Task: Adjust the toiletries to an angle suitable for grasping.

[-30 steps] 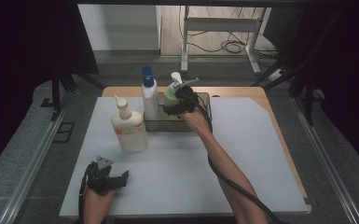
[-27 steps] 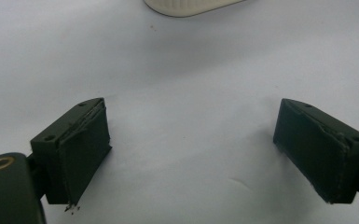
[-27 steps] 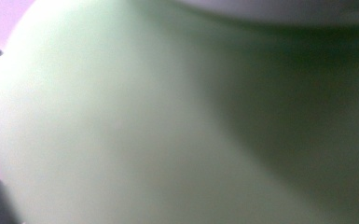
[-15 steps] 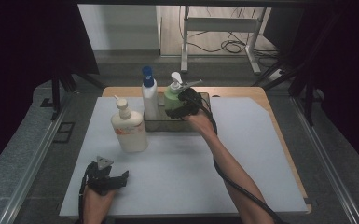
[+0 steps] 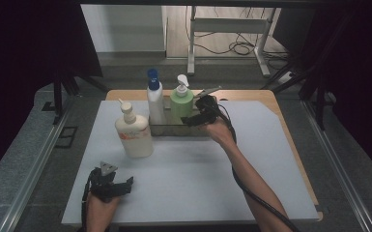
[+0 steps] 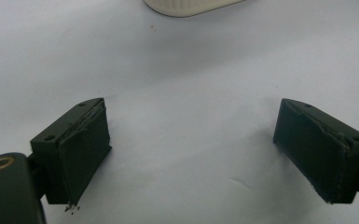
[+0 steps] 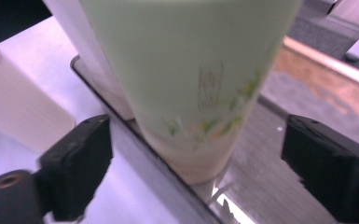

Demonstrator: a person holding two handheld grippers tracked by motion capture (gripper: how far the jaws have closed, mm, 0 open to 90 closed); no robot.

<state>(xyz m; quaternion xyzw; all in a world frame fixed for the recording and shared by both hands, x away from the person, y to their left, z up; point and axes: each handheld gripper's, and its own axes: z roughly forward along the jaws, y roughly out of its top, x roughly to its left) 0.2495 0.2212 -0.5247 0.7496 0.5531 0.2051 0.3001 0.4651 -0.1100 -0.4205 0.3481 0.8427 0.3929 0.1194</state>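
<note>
Under both pairs of jaws, a pale grey-white mat [image 5: 251,164] over a wooden table [image 5: 275,99], the wood showing past the mat's far and right edges. Beyond the right gripper [image 5: 196,118], a dark clear tray [image 5: 174,129] near the mat's far edge, holding two pump bottles upright side by side. Right in front of those jaws, the green bottle [image 7: 186,70] with a white pump head, standing in the tray's right part; seen from the right gripper view, its body sits between the two black pads, touching neither, its base just inside the tray's rim [image 7: 135,140]. Jaws spread wide, wider than the bottle, gripping nothing. To the far side of the green bottle from the right pad, a white bottle with a blue cap [image 5: 154,99], also in the tray. Left of the tray and outside it, a cream pump bottle with an orange label [image 5: 133,133], standing on the mat; also at the left edge of the right gripper view.

Near the mat's front left corner, the left gripper [image 5: 121,186], held low in the person's left hand [image 5: 99,208], grey plate on top. From the left gripper view, jaws wide apart with bare mat between them, holding nothing; ahead of them, at the top edge, the rounded base of the cream bottle, well clear of both pads.
</note>
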